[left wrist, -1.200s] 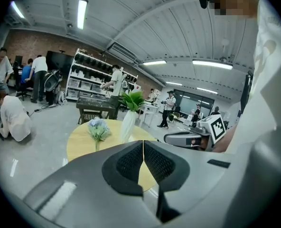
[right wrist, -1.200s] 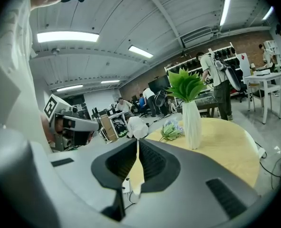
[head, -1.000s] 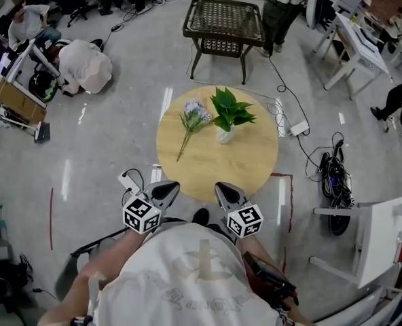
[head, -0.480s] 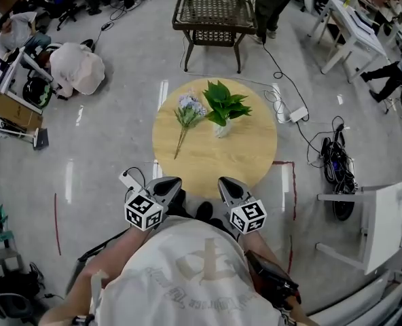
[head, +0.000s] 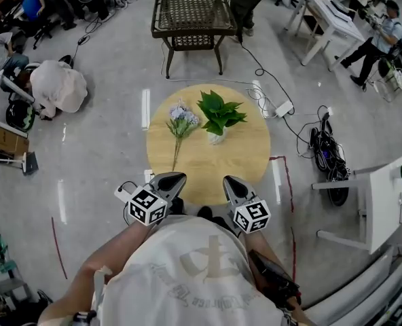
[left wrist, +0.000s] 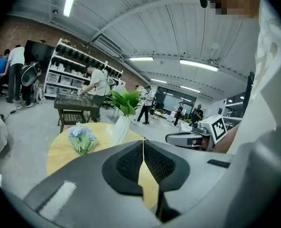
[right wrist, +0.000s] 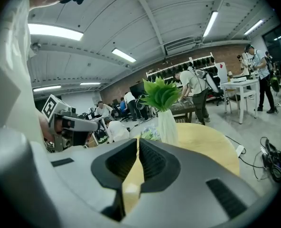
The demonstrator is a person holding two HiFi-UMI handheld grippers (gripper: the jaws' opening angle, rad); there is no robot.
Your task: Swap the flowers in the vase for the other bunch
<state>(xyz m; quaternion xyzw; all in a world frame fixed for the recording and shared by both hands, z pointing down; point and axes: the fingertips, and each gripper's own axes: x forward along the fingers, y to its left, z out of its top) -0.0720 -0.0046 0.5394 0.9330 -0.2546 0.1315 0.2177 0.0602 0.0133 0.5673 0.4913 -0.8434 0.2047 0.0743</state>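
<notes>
The vase (head: 216, 138) stands upright near the middle of the round wooden counter (head: 229, 172), and the green leafy bunch (head: 220, 111) rises out of its mouth. Just to its left in the head view, the bunch of pale blue flowers (head: 181, 119) lies flat on the counter, with its blooms toward the far side and its stem trailing back toward the person. Both tools hover over the near edge of the counter, well short of either bunch. The left tool (head: 176, 177) has its jaws pressed together with nothing between them. The right tool (head: 226, 180) is the same, closed and empty. Each points across the counter toward the vase. Beyond the counter, a dark wicker side table (head: 191, 13) stands on the floor.
</notes>
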